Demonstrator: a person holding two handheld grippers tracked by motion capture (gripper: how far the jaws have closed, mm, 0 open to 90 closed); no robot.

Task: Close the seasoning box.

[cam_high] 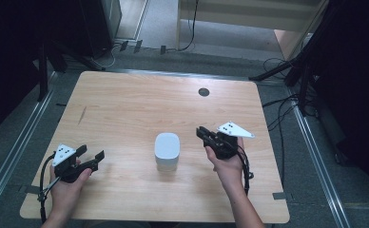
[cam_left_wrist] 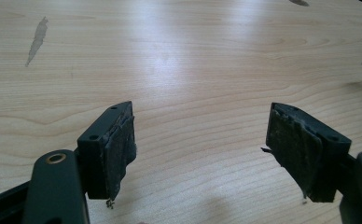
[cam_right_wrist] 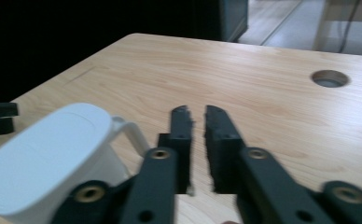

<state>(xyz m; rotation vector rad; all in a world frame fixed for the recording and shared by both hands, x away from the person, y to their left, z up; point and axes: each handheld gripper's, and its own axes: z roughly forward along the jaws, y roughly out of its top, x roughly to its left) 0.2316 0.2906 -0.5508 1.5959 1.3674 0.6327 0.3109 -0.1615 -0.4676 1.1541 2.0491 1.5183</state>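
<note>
The left gripper (cam_high: 91,154) is spread wide with nothing between its jaws, its worn pads (cam_left_wrist: 121,151) over bare table (cam_left_wrist: 179,70). The right gripper (cam_high: 202,134) is nearly closed, a thin gap between its jaws, gripping nothing. Both are held low over the near part of the table, each in a hand, left hand (cam_high: 67,183) and right hand (cam_high: 228,166). A white cup (cam_high: 167,151) stands between them, apart from both; its handle (cam_right_wrist: 128,133) is just beside the right jaws.

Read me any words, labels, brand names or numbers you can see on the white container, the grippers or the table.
None can be read: the white container, the left gripper, the right gripper and the wooden table bear no visible text.
</note>
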